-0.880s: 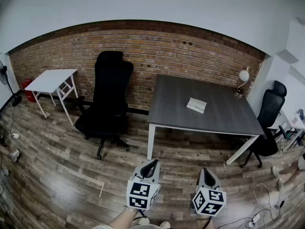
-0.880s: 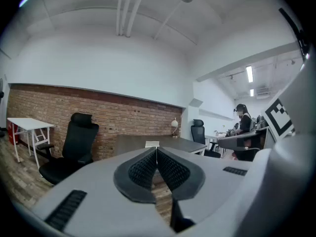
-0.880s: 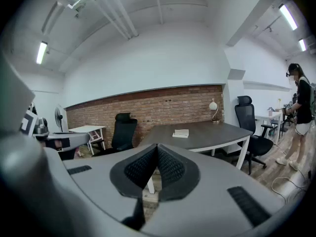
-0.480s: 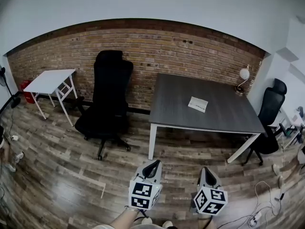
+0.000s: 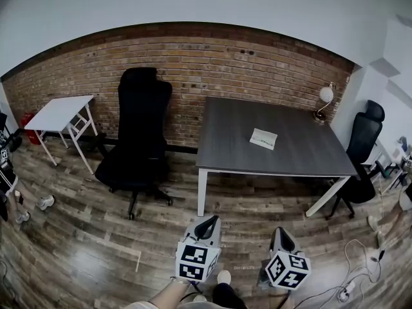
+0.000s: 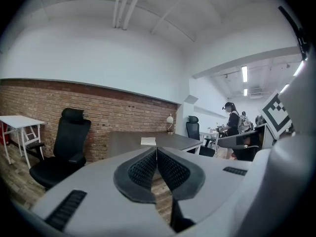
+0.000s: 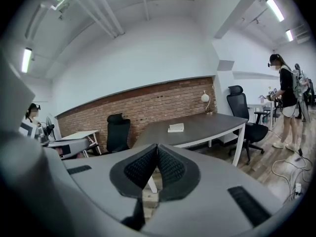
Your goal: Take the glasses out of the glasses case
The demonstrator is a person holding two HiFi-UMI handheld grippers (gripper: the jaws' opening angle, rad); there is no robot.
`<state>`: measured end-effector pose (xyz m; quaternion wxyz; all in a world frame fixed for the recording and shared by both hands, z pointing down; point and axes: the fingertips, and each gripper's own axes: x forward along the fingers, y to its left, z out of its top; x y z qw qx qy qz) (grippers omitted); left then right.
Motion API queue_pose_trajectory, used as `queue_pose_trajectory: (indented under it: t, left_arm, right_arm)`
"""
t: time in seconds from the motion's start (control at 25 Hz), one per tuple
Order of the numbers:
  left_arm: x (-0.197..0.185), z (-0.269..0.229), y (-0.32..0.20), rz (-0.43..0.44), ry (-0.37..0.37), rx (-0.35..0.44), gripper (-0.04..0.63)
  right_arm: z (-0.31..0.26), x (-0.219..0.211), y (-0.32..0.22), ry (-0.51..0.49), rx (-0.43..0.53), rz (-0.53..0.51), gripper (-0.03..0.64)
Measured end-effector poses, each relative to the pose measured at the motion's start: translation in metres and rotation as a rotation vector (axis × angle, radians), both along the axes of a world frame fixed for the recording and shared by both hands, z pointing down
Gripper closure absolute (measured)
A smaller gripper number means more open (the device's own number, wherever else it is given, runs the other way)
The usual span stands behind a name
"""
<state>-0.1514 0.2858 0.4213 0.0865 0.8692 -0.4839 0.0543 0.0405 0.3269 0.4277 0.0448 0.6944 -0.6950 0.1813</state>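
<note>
Both sets of fingers together, empty: left gripper [image 6: 157, 150], right gripper [image 7: 157, 146]; ceiling lights [image 7: 275, 9] only in gripper views.

no words, numbers or brand names are being shown clearly enough to be read. only black-and-white square patterns, without letters, are being displayed on the marker cube [image 5: 195, 261] of the left gripper [image 5: 207, 221] and on that of the right gripper [image 5: 280, 232].

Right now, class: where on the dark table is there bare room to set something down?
The table is bare left of the glasses case, toward the black chair, and along its near edge. The far right corner holds the lamp.
</note>
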Motion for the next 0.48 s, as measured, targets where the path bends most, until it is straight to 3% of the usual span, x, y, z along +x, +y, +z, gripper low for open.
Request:
queue_pose_trajectory:
  t: [0.48]
  left_arm:
    - [0.038,-0.003,-0.081,0.002,-0.028,0.013,0.574]
  right_arm:
    - [-0.001,0.042,-0.084,-0.048,0.019,0.011,0.584]
